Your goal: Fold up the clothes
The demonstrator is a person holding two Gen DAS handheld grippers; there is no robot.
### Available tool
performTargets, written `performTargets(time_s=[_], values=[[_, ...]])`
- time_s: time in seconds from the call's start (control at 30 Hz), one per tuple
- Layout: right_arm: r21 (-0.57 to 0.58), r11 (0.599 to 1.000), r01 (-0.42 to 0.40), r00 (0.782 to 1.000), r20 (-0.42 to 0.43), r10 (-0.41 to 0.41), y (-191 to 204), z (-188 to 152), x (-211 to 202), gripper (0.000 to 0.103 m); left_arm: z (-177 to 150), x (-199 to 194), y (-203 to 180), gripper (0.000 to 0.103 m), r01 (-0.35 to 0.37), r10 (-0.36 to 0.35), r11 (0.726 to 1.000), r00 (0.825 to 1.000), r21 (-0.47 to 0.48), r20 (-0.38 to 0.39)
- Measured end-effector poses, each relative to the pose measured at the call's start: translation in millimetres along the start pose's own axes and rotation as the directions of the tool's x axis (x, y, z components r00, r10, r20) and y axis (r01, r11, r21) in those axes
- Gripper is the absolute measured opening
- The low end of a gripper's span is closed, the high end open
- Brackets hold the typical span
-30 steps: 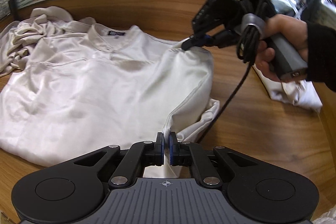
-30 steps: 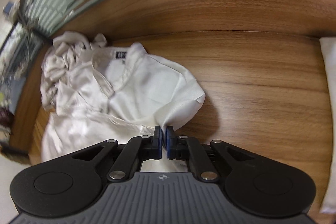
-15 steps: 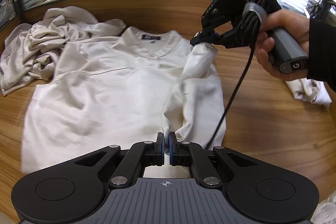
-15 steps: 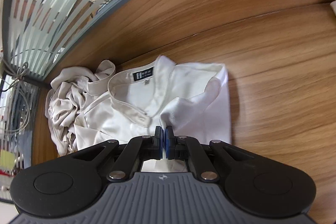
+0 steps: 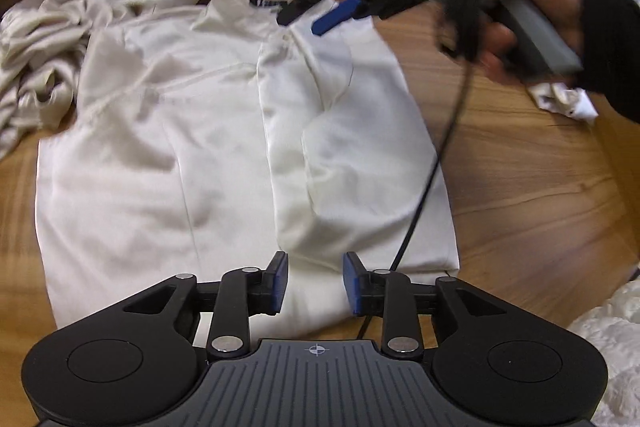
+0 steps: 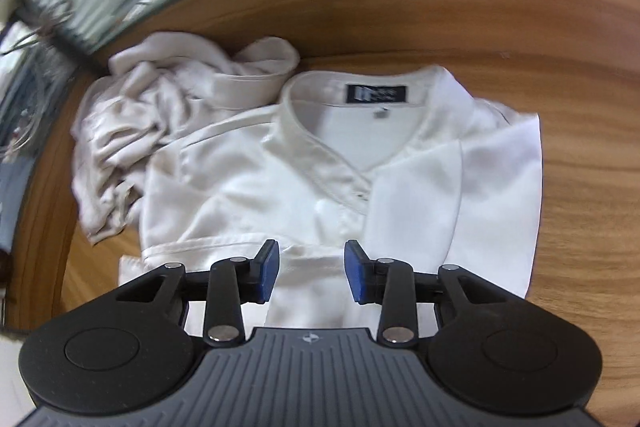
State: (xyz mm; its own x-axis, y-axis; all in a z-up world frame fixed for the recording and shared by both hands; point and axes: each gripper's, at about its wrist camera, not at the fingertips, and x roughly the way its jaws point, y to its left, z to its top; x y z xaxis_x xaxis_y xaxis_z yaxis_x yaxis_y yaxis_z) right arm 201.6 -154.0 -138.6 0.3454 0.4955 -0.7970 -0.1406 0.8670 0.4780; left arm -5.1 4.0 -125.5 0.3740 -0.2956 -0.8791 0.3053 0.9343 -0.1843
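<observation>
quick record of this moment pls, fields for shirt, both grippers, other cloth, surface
shirt: white collared shirt lying flat, collar at the far end, right side folded in over the front
left gripper: open, holding nothing, at the shirt's near hem
right gripper: open, holding nothing, above the shirt
other cloth: crumpled beige garment beside the collar
surface: wooden table

**Cream shirt on honey-brown wood**

A cream-white shirt (image 6: 420,187) with a navy neck label (image 6: 376,93) printed in white lies on a warm brown, grained wooden table (image 6: 580,195). Beside it sits a crumpled beige garment (image 6: 160,115). Both the left gripper (image 5: 315,283) and the right gripper (image 6: 312,271) are black with blue pads (image 6: 267,273). A black sleeve (image 5: 612,43), somewhat blurred, covers the person's wrist.
</observation>
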Motion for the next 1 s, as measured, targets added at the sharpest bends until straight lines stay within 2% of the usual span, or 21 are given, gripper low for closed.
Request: performTargets(time_s=[0.17, 0.23, 0.37, 0.53, 0.73, 0.83, 0.93, 1.0], values=[[-0.064, 0.997, -0.042, 0.999, 0.005, 0.042, 8, -32, -40, 0.042, 22, 1, 20, 0.036, 0.090, -0.091, 0.995, 0.996, 0.037, 0.017], [-0.082, 0.996, -0.036, 0.999, 0.005, 0.036, 9, -51, -54, 0.042, 24, 7, 23, 0.039, 0.131, -0.131, 0.991, 0.991, 0.040, 0.010], [-0.100, 0.995, -0.028, 1.000, 0.011, 0.029, 7, -93, -80, 0.043, 29, 20, 28, 0.039, 0.212, -0.212, 0.976, 0.977, 0.041, -0.005], [-0.110, 0.994, 0.015, 1.000, 0.023, -0.013, 4, -152, -99, 0.043, 30, 37, 29, 0.037, 0.230, -0.228, 0.972, 0.973, 0.046, -0.039], [-0.207, 0.969, 0.131, 0.991, 0.038, -0.126, 21, -209, -88, 0.043, 33, 47, 36, 0.029, 0.290, -0.289, 0.957, 0.955, 0.007, -0.073], [-0.258, 0.952, 0.165, 0.986, 0.051, -0.157, 31, -216, -79, 0.043, 35, 52, 40, 0.027, 0.311, -0.311, 0.950, 0.945, -0.017, -0.101], [-0.306, 0.931, 0.197, 0.980, 0.064, -0.186, 42, -222, -70, 0.044, 37, 56, 39, 0.027, 0.303, -0.305, 0.952, 0.945, -0.032, -0.121], [-0.338, 0.916, 0.218, 0.976, 0.074, -0.205, 49, -226, -63, 0.052, 37, 57, 38, 0.027, 0.302, -0.304, 0.953, 0.944, -0.038, -0.125]])
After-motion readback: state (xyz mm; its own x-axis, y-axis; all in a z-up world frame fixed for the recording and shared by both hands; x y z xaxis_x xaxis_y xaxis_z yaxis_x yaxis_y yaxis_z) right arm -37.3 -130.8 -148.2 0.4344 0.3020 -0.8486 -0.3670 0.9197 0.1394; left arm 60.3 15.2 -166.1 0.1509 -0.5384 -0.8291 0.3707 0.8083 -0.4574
